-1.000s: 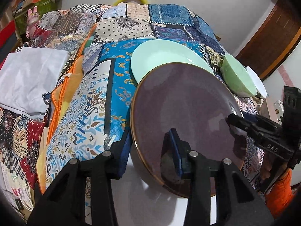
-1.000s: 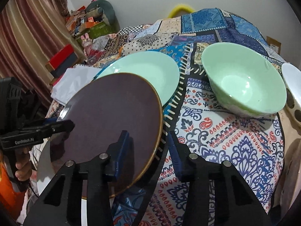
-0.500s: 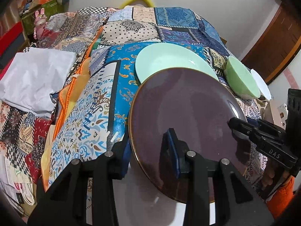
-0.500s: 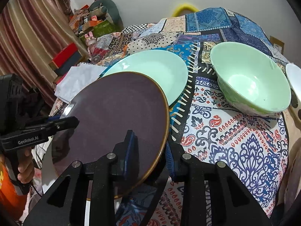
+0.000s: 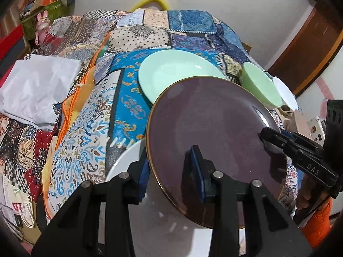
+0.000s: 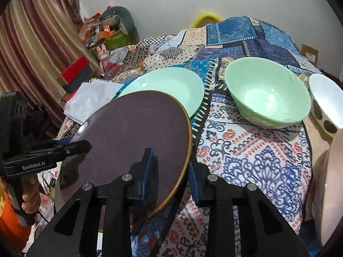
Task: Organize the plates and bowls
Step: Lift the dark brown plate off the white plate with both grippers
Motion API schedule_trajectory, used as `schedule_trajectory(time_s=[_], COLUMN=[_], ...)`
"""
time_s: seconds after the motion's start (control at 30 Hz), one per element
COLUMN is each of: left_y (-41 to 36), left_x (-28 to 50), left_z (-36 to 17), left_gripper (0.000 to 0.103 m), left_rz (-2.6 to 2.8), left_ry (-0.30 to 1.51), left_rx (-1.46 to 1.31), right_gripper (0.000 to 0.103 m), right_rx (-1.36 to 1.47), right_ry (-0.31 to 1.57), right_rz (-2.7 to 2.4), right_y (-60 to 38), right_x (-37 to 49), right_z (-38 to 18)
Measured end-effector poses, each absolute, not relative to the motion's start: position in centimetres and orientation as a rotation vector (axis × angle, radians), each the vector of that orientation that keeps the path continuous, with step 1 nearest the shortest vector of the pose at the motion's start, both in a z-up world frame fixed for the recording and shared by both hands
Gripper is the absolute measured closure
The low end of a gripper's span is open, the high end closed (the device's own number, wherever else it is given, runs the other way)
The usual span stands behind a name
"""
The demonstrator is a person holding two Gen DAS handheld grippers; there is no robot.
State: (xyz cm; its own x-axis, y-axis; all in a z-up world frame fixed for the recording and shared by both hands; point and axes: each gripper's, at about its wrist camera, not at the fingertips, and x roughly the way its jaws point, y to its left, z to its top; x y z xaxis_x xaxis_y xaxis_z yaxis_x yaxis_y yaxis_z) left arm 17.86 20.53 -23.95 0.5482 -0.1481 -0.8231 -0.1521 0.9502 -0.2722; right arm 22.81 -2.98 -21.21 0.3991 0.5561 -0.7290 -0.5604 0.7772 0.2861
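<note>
We see dark purple plate (image 5: 210, 126) w/ gold rim, both tools (image 5: 169, 171) (image 6: 170, 169) grasping it; green bowl (image 6: 268, 94) upper right holds nothing.

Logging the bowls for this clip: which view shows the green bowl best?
The right wrist view: the green bowl stands upright on the patterned cloth, its whole rim and inside open to the camera. The left wrist view catches only its outer side, small, behind the dark plate's edge.
</note>
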Motion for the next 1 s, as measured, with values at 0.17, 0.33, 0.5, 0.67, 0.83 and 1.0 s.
schedule_trajectory(time_s=[0.17, 0.33, 0.5, 0.67, 0.83, 1.0], left_y=[19.0, 17.4, 15.4, 13.7, 11.7, 9.5], left_x=[17.1, 16.4, 15.7, 15.0, 14.2, 13.6], left_z=[-22.5, -21.1, -19.5, -18.3, -17.7, -17.6], left_gripper=[0.066, 0.066, 0.066, 0.066, 0.066, 0.066], left_rz=[-0.012, -0.025, -0.047, -0.062, -0.084, -0.104], left_ry=[0.975, 0.956, 0.94, 0.926, 0.926, 0.932], left_rx=[-0.316, -0.299, -0.271, -0.249, -0.234, -0.208], right_gripper=[0.075, 0.075, 0.075, 0.075, 0.075, 0.075], right_rx=[0.01, 0.017, 0.028, 0.037, 0.05, 0.066], right_ry=[0.896, 0.864, 0.838, 0.816, 0.801, 0.802], right_rz=[0.693, 0.682, 0.668, 0.657, 0.638, 0.615], right_y=[-4.2, -5.6, -7.1, -8.8, -10.7, -12.5], right_x=[22.0, 20.9, 20.1, 19.1, 18.0, 17.0], right_z=[-20.1, -18.9, -18.0, -17.2, -16.8, -17.1])
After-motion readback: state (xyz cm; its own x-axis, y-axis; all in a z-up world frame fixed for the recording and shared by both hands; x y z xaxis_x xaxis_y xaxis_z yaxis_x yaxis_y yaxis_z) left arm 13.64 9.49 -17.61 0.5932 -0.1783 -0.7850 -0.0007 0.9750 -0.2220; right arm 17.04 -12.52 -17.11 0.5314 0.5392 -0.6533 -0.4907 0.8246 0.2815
